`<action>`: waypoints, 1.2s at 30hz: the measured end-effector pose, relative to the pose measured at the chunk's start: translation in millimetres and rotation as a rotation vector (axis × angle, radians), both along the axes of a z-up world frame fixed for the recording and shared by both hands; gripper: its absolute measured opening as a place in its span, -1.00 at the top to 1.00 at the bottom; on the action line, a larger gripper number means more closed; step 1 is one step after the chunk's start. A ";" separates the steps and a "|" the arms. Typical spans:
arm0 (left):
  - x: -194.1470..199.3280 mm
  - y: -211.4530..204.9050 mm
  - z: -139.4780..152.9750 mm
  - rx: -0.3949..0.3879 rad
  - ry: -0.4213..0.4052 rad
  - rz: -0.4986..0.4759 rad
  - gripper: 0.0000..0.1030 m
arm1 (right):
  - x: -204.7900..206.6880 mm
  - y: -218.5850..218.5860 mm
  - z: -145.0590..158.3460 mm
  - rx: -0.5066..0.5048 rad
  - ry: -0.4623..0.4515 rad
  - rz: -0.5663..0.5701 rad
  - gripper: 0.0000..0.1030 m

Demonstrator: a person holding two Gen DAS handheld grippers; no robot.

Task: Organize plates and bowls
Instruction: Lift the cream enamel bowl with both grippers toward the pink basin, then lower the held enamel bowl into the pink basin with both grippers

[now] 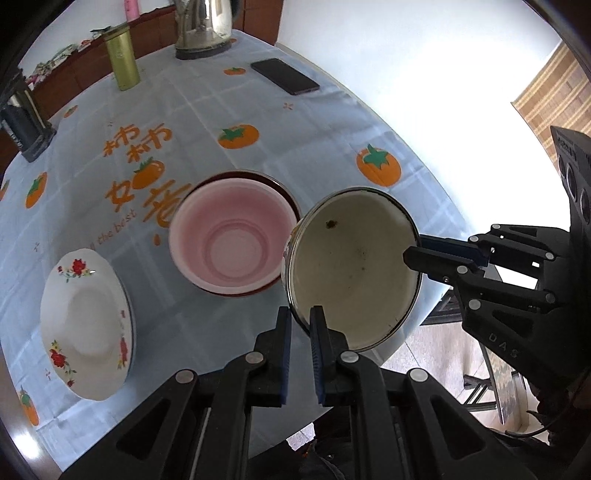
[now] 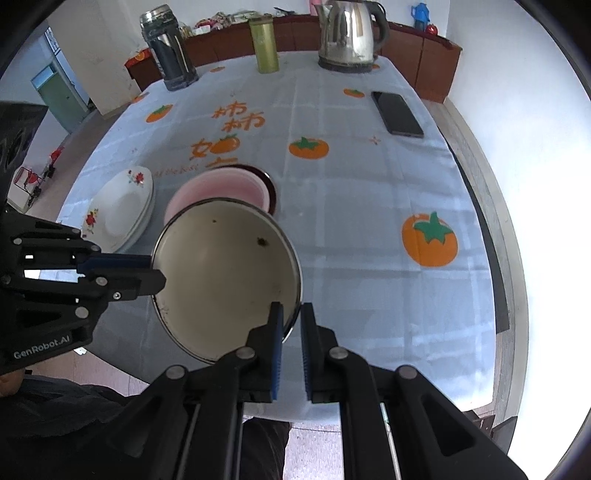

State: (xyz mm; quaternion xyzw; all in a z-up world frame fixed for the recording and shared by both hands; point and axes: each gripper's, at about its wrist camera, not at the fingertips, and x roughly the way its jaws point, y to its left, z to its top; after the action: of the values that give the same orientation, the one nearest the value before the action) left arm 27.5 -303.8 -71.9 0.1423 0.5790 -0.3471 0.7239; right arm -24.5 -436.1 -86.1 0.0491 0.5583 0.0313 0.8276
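A cream enamel bowl (image 1: 354,266) with a metal rim is held in the air above the table, tilted. My left gripper (image 1: 300,317) is shut on its near rim, and my right gripper (image 2: 291,314) is shut on its opposite rim. The same bowl shows in the right wrist view (image 2: 225,280). A pink bowl (image 1: 231,236) sits nested in a dark red bowl just beyond it. A stack of white flowered plates (image 1: 86,332) lies to the left on the table.
On the far side of the blue persimmon tablecloth (image 2: 369,221) stand a steel kettle (image 2: 349,33), a green tumbler (image 2: 264,44), a dark flask (image 2: 168,51) and a black phone (image 2: 397,114). The table edge runs along the right.
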 end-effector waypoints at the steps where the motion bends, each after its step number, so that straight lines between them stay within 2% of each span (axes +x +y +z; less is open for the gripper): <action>1: 0.3 2.2 2.0 -0.002 -0.003 0.006 0.79 | 1.1 1.9 1.3 0.000 -0.004 0.002 0.82; 18: 22.6 35.8 18.6 -0.019 -0.036 0.092 0.79 | 32.6 29.7 13.9 0.007 -0.050 0.061 0.82; 36: 57.3 48.5 15.3 -0.013 -0.042 0.141 0.79 | 70.5 43.3 12.7 0.009 -0.064 0.114 0.82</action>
State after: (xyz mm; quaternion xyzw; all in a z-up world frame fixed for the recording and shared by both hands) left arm 84.9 -255.3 -56.5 0.1037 0.5699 -0.2958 0.7596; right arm 46.0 -392.9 -73.4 0.0196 0.5333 0.0825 0.8416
